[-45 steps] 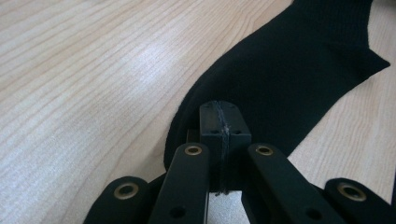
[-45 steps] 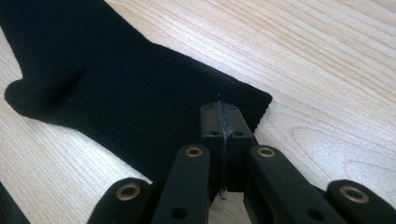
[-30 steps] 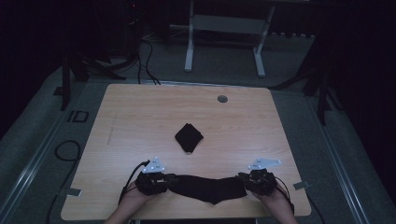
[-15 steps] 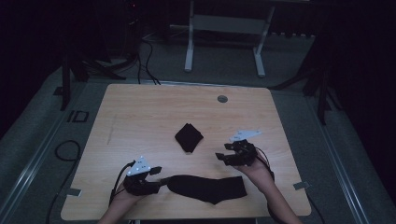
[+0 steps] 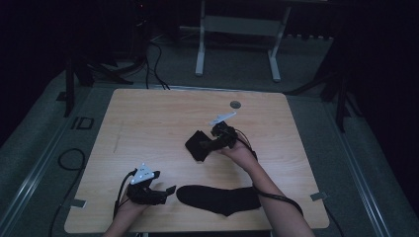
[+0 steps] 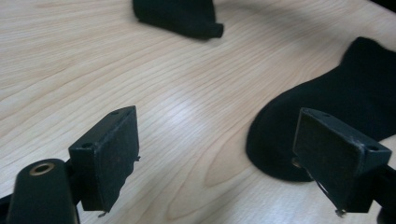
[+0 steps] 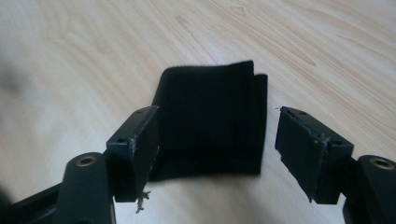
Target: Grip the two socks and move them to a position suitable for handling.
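1. The left gripper (image 5: 170, 190) rested near the front left edge of the wooden table (image 5: 148, 123), its jaws spread wide and holding nothing. In the left gripper view the toe of the flat black sock (image 6: 336, 107) lay just ahead of the jaw that showed at the right, close to it but not between the jaws.

2. That flat black sock (image 5: 220, 199) lay lengthwise along the front edge, between the two forearms, apart from the other piece.

3. The folded sock (image 5: 196, 144) sat near the middle of the table. The right gripper (image 5: 206, 144) reached for it from the right side, jaws open and empty.

4. In the right gripper view the folded sock (image 7: 210, 126) lay flat on the wood, centred in the gap between the jaws and just beyond their tips; no pad touched it yet.

5. To do this step well, I judged the right gripper should go forward and down until the pads bracketed the folded edge, then close on all layers together, so that the fold did not open on lifting.

6. A shallow bite risked catching the top layer alone.
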Tool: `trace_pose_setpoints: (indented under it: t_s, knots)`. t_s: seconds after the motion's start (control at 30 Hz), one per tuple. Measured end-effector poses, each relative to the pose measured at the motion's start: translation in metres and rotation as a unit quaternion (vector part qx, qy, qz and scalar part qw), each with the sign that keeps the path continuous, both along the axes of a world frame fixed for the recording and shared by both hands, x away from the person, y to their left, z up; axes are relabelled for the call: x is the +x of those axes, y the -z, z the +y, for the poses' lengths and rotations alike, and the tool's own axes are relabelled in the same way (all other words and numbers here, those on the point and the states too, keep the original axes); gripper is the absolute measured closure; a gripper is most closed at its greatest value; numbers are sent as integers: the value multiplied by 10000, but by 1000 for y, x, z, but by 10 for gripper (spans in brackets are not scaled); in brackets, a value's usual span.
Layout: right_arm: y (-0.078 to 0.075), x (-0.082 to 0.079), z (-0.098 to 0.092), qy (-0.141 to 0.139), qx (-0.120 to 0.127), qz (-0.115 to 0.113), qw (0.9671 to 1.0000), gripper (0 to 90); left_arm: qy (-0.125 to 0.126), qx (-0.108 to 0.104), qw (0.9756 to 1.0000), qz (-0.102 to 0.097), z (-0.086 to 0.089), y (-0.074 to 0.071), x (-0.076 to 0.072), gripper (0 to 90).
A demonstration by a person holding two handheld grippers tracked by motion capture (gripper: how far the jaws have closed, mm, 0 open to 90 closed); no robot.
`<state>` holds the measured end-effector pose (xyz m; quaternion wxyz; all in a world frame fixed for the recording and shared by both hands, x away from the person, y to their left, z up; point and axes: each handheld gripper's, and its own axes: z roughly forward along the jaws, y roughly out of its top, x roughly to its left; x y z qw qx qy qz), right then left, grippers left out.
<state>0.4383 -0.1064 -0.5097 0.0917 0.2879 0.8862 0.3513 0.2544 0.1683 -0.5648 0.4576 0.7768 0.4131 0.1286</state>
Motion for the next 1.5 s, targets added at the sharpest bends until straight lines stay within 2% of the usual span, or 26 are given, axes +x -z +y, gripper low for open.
trace_pose_setpoints:
  t_s: [0.07,0.1,0.2,0.27,0.3,0.4,0.47,0.53,0.6,0.77,0.9,0.97,1.03,1.2,1.27,1.43,1.5]
  knots:
    - [2,4,6,20,-20,39,10000,299,-7,-10,10000,38,1,1,1,141]
    - [8,11,18,13,-135,73,9999,299,-3,2,10000,35,2,1,1,141]
    - [20,17,31,76,-507,81,9987,330,-3,-30,10000,86,2,3,1,142]
    - [28,18,37,27,-753,83,9971,411,-9,-49,9999,116,2,3,1,142]
    - [31,17,39,-35,-889,39,9960,483,7,-59,9999,122,2,4,1,143]
    - [34,13,39,-101,-757,70,9971,670,40,-44,9999,128,1,4,1,145]
    - [34,10,41,-159,-850,-13,9962,791,33,-38,9999,129,0,4,1,149]
    - [32,6,44,-172,-970,-113,9951,823,43,-30,9999,130,-1,3,1,149]
    - [29,2,43,-190,-782,-13,9968,834,50,-40,9999,137,-2,3,1,149]
    - [13,-10,37,-306,-403,-50,9987,836,46,-82,9997,231,-3,5,3,150]
    - [-6,-18,29,-251,-78,-41,9996,836,16,-108,9997,227,-3,5,3,150]
    - [-14,-21,23,-215,83,-110,9997,836,-3,-91,9997,233,-3,5,3,151]
    - [-17,-22,21,-207,146,-59,9997,836,-2,-90,9997,237,-3,5,3,151]
    - [-32,-28,12,-191,522,33,9984,835,-6,-94,9996,248,-3,5,4,152]
    - [-32,-30,13,-230,239,-145,9993,834,-2,-111,9996,262,-3,5,4,152]
    - [-6,-15,18,-9,-56,110,9999,802,34,-86,9997,240,-4,5,3,152]
    - [6,-9,19,129,-146,151,9997,680,25,-94,9997,242,-3,5,3,152]
